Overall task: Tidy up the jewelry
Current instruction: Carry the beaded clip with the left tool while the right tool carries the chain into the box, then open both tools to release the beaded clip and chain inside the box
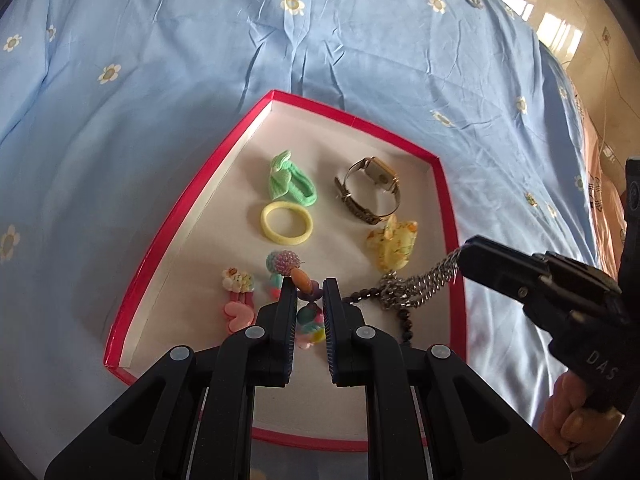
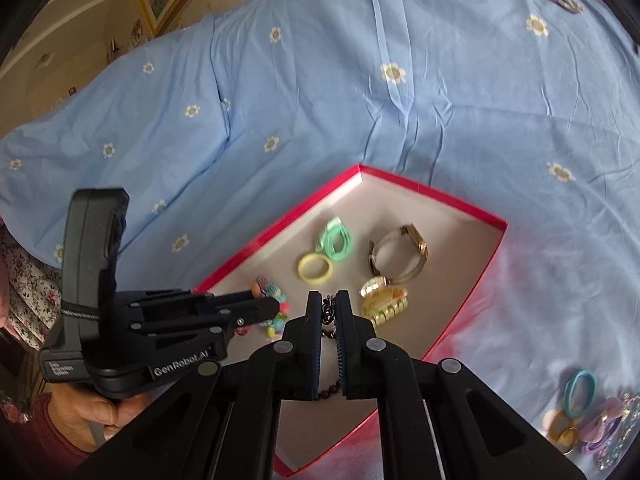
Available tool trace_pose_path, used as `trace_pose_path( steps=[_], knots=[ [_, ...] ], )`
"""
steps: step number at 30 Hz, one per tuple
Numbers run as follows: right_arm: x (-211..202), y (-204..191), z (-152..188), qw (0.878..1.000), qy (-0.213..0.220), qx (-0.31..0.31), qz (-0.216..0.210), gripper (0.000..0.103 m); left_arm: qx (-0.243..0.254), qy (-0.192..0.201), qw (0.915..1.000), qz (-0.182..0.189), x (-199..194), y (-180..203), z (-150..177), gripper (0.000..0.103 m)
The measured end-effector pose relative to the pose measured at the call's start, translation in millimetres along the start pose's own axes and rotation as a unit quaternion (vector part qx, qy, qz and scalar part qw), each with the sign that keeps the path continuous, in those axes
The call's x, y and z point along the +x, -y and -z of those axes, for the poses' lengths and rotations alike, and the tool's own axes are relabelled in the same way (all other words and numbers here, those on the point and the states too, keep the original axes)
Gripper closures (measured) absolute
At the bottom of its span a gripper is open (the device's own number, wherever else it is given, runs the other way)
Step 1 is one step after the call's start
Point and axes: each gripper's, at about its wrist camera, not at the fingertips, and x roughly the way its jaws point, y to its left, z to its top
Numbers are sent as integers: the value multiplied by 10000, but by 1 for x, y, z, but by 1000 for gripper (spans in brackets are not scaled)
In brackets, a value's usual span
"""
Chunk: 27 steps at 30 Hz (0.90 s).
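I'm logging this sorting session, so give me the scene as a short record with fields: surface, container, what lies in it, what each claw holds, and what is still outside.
surface: blue flowered sheet
container: red tray, open
in tray: green tie, yellow tie, watch, yellow clip
left claw: shut on bead string
right claw: shut on chain
outside tray: pile of ties on sheet

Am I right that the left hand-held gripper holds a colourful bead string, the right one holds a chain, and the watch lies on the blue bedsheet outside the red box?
Not quite: the watch lies inside the red box, beside the green hair tie, as the left wrist view shows. The rest stands: the left hand-held gripper holds the colourful bead string, and the right hand-held gripper holds the chain.
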Motion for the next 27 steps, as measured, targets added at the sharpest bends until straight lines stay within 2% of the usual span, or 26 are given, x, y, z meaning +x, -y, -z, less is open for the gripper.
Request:
trace_pose_path(
  steps=[7,17,20,25,27],
  knots=[
    [29,18,17,9989,-415,212,87,97,-69,-170,9998,-20,12,-9,3,91],
    [43,19,22,9973,-687,244,66,96,-166,-248,9996,-25,17,-13,5,91],
    [45,21,22,9969,-705,337,5,92,-164,-239,9995,-90,16,-13,4,91],
    [44,24,23,9969,-670,417,45,91,-230,-239,9994,-85,15,-14,5,89],
    [43,24,24,9969,-662,429,63,85,-226,-222,9994,-122,13,-13,5,85]
  ],
)
